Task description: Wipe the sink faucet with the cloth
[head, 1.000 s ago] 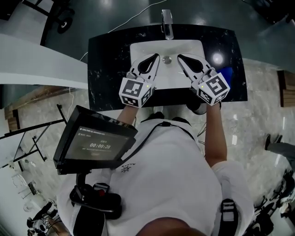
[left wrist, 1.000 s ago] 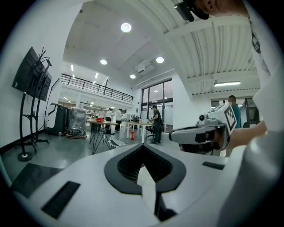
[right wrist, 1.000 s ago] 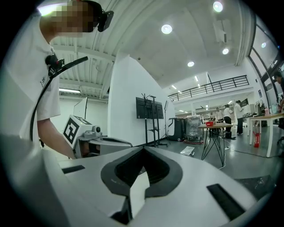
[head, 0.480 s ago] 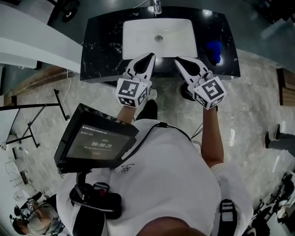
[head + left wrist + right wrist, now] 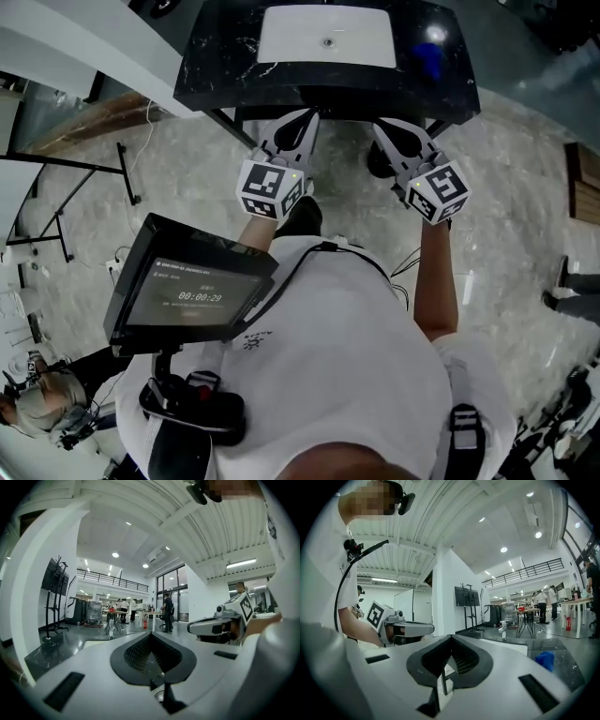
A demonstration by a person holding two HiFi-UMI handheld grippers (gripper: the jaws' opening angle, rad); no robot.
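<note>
The black marble counter (image 5: 216, 56) with its white basin (image 5: 326, 36) lies at the top of the head view. A blue cloth (image 5: 429, 58) sits on the counter to the right of the basin; the right gripper view shows this cloth (image 5: 544, 660) ahead and to the right. The faucet is cut off in the head view; a small chrome faucet (image 5: 505, 630) shows far ahead in the right gripper view. My left gripper (image 5: 309, 113) and right gripper (image 5: 380, 126) hang side by side just short of the counter's front edge, both shut and empty. Nothing lies between the left gripper (image 5: 151, 634) jaws or the right gripper (image 5: 451, 637) jaws.
A black screen (image 5: 187, 291) rides on a rig in front of the person's chest. A metal stand (image 5: 56, 187) is on the marble floor at the left. Far across the hall are several people (image 5: 166, 611), tables and a monitor stand (image 5: 466, 599).
Both grippers have drawn back from over the basin to in front of the counter's edge. The counter has slid up the head view and the faucet has left it. Both jaws stay shut.
</note>
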